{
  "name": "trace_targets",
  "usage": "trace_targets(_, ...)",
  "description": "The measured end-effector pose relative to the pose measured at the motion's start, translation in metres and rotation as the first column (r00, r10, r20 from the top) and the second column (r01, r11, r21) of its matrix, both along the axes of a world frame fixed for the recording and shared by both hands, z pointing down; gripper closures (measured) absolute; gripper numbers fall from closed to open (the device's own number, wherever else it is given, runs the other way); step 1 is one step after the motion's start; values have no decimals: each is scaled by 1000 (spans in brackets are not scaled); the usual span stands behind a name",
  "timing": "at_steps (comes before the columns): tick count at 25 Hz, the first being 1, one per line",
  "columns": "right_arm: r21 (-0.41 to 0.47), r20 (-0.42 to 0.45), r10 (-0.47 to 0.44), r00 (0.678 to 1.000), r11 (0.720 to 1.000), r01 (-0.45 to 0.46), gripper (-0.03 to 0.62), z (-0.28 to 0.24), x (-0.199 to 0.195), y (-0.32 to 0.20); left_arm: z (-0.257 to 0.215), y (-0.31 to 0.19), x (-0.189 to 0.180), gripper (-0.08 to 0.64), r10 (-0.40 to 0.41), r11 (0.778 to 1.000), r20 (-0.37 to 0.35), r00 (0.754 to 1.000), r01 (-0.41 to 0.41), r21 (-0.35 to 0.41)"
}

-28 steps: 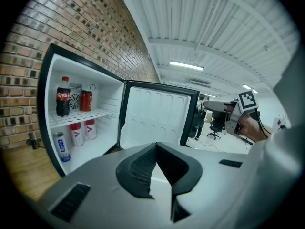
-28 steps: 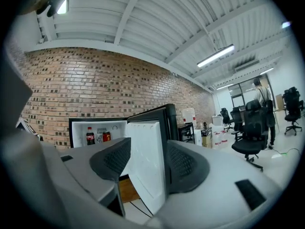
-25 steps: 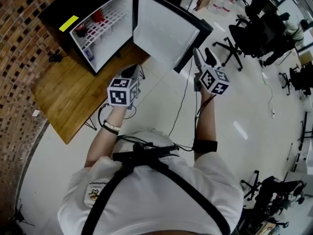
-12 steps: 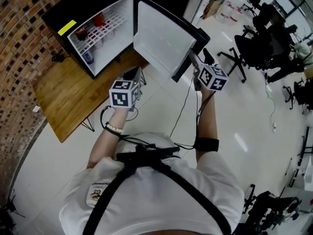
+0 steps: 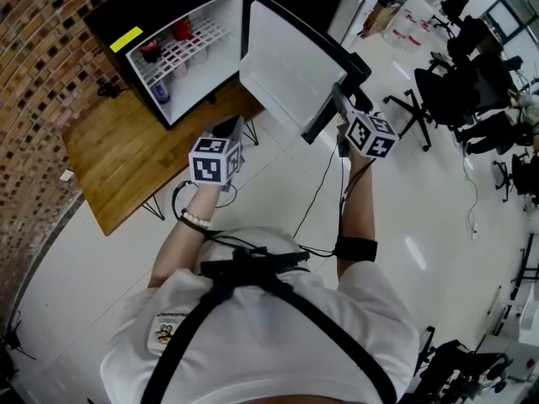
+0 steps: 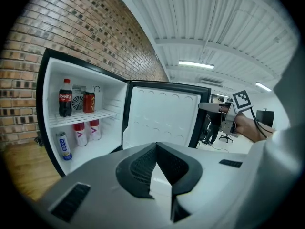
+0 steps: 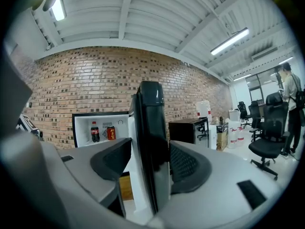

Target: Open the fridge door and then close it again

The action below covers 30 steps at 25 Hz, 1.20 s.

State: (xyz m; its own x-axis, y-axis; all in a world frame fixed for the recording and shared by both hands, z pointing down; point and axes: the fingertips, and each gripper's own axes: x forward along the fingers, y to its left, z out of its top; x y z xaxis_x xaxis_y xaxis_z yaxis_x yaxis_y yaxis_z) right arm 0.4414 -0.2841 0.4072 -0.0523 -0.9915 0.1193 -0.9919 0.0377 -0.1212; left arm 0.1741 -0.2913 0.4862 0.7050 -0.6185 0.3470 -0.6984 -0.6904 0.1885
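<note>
The small black fridge (image 5: 181, 45) stands open on a wooden table, with bottles and cans on its white shelves (image 6: 78, 116). Its door (image 5: 286, 70) is swung out wide towards me. My right gripper (image 5: 339, 101) is at the door's free edge. In the right gripper view that edge (image 7: 153, 128) stands upright between the jaws, which have just been closing, and both pads lie against it. My left gripper (image 5: 226, 130) hangs shut and empty over the table's near edge, its tips (image 6: 162, 175) together and pointing at the open fridge.
The wooden table (image 5: 126, 158) runs along a brick wall (image 5: 42, 66). Black office chairs (image 5: 459, 91) stand on the white floor to the right, with water jugs and boxes (image 5: 404, 19) further back. A black cable (image 5: 324, 183) trails from the right gripper.
My right gripper has shifted a little towards the door's free edge and now straddles it. The door stays wide open, and the left gripper has hardly moved.
</note>
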Motion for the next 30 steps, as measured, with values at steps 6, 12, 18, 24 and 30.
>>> trace_targets(6,1,-10,1,1000,1000,-1,349,0,-21,7,3,0,-21,558,-2,1000,5,1000,2,-9)
trace_targets(12,-11,-52,-8,999,1000,8,400,1,-57,17,8,-4,-51,558,-10,1000,16,1000,10,-18)
trace_targets(18,-35,-40,-45,998,998,44,416,1,-98,25,5,-7,-82,558,-17,1000,10,1000,17,-16)
trace_targets(24,-42,4,-96,995,994,96,397,2,-148,29,6,-7,-116,558,-23,999,11,1000,23,-22)
trace_targets(30,-58,-4,-137,991,989,137,380,3,-209,23,1,-12,-169,558,-45,999,18,999,45,-17)
